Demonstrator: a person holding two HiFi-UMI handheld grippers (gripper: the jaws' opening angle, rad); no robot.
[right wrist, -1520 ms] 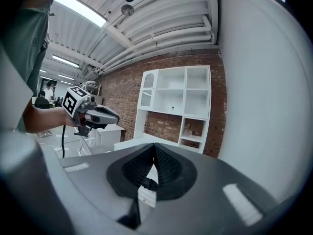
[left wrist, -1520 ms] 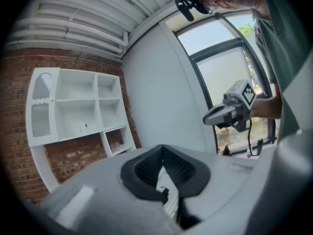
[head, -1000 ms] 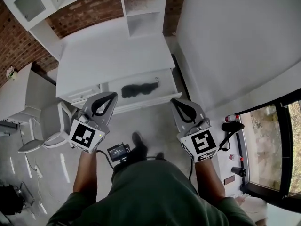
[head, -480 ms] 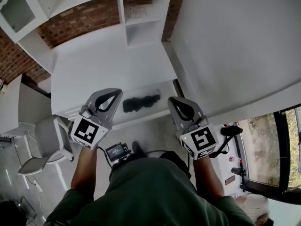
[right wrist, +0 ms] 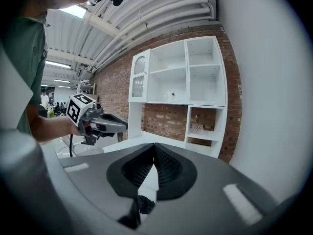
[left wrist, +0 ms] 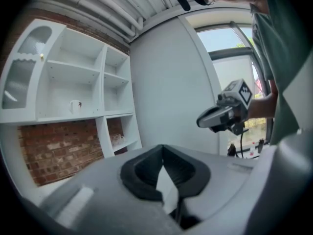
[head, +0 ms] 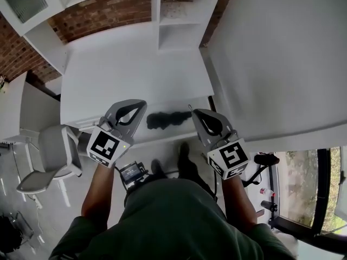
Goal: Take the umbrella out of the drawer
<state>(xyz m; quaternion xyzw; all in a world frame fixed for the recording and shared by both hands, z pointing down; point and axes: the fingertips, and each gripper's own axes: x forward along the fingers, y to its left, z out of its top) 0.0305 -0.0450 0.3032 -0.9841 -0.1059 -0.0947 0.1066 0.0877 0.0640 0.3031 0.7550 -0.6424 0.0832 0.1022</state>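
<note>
The black folded umbrella (head: pixel 165 119) lies in the open drawer (head: pixel 162 138) of the white desk (head: pixel 130 69). In the right gripper view a dark bit of the umbrella (right wrist: pixel 144 204) shows below the jaws. My left gripper (head: pixel 141 104) hovers just left of the umbrella, over the drawer's left end, with its jaws shut and nothing in them. My right gripper (head: pixel 196 115) hovers just right of it, also shut and empty. Each gripper shows in the other's view: the right gripper (left wrist: pixel 222 117) and the left gripper (right wrist: pixel 100 122), both held roughly level above the desk.
A white shelf unit (head: pixel 181 20) stands at the back of the desk against a brick wall (head: pixel 103 12). A tall white panel (head: pixel 282 53) flanks the desk on the right. A white chair (head: pixel 51 156) sits to the left. A window (head: pixel 325 188) is at lower right.
The person has stepped toward the desk. Both grippers have moved forward, from short of the drawer front to either side of the umbrella. Both stayed shut.
</note>
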